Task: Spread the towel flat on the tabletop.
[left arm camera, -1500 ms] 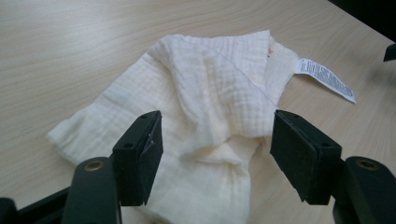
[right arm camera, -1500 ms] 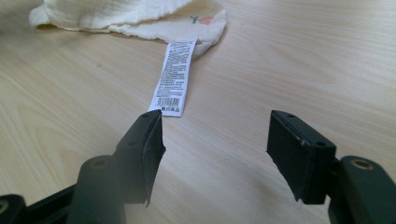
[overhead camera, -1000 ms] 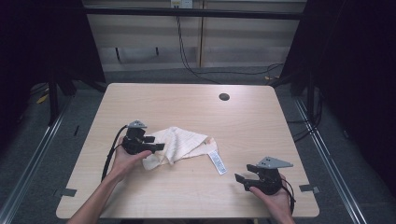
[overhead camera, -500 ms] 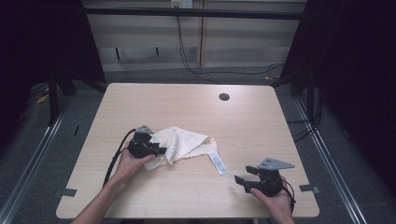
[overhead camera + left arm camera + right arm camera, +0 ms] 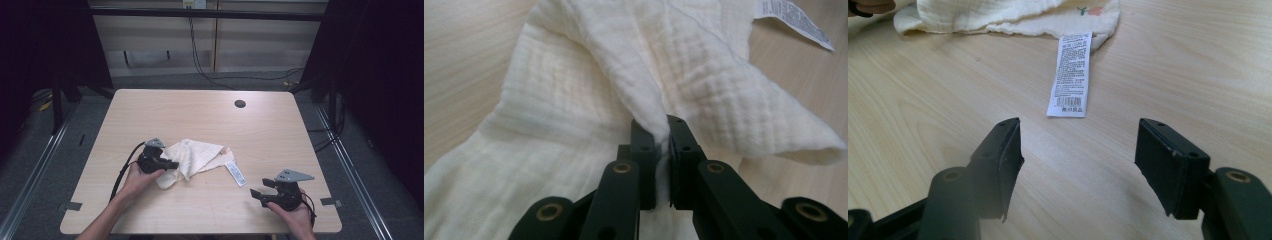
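Left tool [image 5: 662, 145] just closed, pinching; right tool [image 5: 1078, 165] agape.

Around the cloth [image 5: 195, 157], the table [image 5: 200, 115] lies bare on every side, the far hole [image 5: 240, 104] and perhaps the flat label [image 5: 236, 173] the sole interruptions.

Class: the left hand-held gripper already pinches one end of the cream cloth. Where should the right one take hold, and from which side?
Probably the cloth corner beside the care label, approached from the right hand-held gripper side: that edge lies flat and free.
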Available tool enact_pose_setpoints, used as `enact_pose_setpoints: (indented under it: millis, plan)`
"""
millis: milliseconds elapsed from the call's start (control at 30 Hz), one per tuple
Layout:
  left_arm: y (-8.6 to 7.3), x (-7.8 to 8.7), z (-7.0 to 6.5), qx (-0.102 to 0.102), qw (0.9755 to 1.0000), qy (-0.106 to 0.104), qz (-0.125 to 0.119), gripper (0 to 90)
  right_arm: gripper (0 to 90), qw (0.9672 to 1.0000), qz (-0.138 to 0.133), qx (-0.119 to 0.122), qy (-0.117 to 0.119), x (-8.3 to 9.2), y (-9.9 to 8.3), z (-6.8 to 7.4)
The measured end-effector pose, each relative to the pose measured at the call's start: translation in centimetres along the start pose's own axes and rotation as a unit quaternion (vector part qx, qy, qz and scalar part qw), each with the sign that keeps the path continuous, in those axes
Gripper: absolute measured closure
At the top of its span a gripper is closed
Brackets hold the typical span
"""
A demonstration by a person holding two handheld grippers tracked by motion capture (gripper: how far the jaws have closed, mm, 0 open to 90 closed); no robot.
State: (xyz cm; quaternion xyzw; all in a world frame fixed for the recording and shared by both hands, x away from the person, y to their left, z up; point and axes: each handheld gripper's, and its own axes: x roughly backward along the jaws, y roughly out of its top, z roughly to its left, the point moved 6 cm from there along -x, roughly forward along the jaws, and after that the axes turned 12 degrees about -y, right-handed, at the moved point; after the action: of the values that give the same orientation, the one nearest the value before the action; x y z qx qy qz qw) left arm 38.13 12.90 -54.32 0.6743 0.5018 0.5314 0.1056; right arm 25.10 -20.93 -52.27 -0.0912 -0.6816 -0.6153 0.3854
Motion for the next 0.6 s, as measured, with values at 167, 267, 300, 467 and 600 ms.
enact_pose_setpoints:
  millis: [167,267,300,467,600]
  plan:
    - [-0.3,-0.1,-0.7,-0.009,0.9996,-0.022,0.014,84.1,34.3,1.0,-0.003,0.004,-0.004,0.4,-0.1,0.0]
    - [-0.7,-0.1,-1.4,-0.009,0.9996,-0.024,0.014,84.2,33.8,1.0,-0.003,0.006,-0.005,0.4,0.0,0.0]
    - [-0.7,-0.1,-1.6,-0.011,0.9995,-0.026,0.013,84.3,33.7,1.0,-0.001,0.005,-0.006,0.4,0.0,0.1]
    - [-1.1,-0.3,-2.8,-0.023,0.9987,-0.035,0.03,84.6,33.6,1.0,0.0,0.004,-0.007,0.3,0.0,0.1]
    - [-1.5,-0.5,-3.9,-0.048,0.997,-0.04,0.047,84.7,33.7,0.9999,0.0,0.005,-0.013,0.2,0.0,0.0]
